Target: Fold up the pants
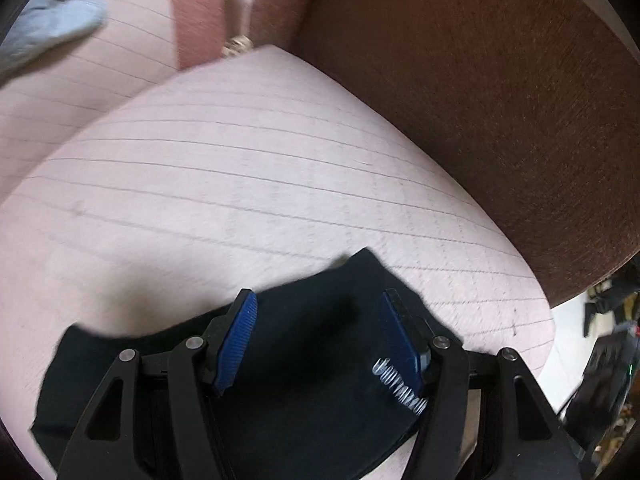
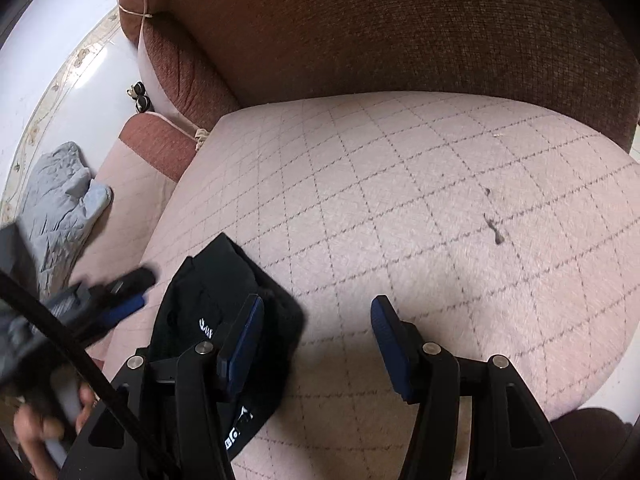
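Observation:
The black pants (image 1: 320, 344) lie bunched on the pink quilted sofa cushion (image 1: 240, 168) near its front edge. My left gripper (image 1: 320, 316) is open and hovers right over the pants, its blue pads on either side of the cloth. In the right wrist view the pants (image 2: 216, 280) show white lettering and lie at the cushion's (image 2: 420, 208) left front. My right gripper (image 2: 316, 320) is open, its left finger over the pants' edge, its right finger over bare cushion. The left gripper (image 2: 120, 300) shows blurred at the left.
The brown sofa backrest (image 1: 500, 100) rises behind the cushion. A grey-blue garment (image 2: 56, 204) lies on the neighbouring cushion to the left. A dark stain (image 2: 494, 228) marks the cushion. White floor (image 1: 572, 328) and dark clutter show past the sofa's right edge.

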`<move>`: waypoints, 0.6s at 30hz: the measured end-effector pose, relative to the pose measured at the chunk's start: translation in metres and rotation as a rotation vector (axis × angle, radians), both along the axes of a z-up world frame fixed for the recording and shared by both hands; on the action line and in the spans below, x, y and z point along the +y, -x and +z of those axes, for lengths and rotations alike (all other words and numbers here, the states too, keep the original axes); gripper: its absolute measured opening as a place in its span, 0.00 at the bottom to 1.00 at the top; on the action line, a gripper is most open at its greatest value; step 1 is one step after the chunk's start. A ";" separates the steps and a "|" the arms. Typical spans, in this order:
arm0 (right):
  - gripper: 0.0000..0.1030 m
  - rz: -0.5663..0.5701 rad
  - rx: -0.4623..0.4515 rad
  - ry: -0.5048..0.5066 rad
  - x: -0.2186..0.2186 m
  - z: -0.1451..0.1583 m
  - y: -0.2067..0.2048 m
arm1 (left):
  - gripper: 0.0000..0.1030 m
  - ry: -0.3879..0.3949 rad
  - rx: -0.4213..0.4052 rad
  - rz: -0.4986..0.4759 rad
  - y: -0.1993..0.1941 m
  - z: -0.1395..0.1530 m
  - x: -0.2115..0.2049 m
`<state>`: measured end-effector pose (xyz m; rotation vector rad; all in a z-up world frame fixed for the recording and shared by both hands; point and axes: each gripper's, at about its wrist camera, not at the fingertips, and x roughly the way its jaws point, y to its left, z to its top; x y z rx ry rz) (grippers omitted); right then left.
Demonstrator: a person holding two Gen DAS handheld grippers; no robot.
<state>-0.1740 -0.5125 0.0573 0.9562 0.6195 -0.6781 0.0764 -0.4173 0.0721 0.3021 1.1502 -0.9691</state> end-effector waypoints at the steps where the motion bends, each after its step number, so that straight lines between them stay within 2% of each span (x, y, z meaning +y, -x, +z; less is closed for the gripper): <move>1: 0.62 0.006 -0.003 -0.005 0.001 0.000 0.000 | 0.61 -0.005 0.026 -0.017 -0.002 -0.004 -0.008; 8: 0.63 0.080 -0.073 -0.072 0.002 -0.009 -0.010 | 0.61 -0.059 0.142 -0.107 -0.010 -0.036 -0.060; 11: 0.63 0.122 -0.096 -0.096 0.002 -0.014 -0.020 | 0.62 -0.109 0.132 -0.159 -0.004 -0.050 -0.073; 13: 0.63 0.134 -0.104 -0.107 0.002 -0.017 -0.025 | 0.76 -0.114 0.120 -0.193 0.001 -0.054 -0.078; 15: 0.64 0.144 -0.110 -0.095 0.004 -0.016 -0.029 | 0.80 -0.107 0.116 -0.220 0.008 -0.054 -0.081; 17: 0.63 0.168 -0.114 -0.087 0.007 -0.016 -0.037 | 0.80 -0.133 0.082 -0.244 0.017 -0.054 -0.084; 18: 0.60 0.181 -0.112 -0.081 0.009 -0.016 -0.040 | 0.71 -0.150 0.055 -0.262 0.021 -0.053 -0.084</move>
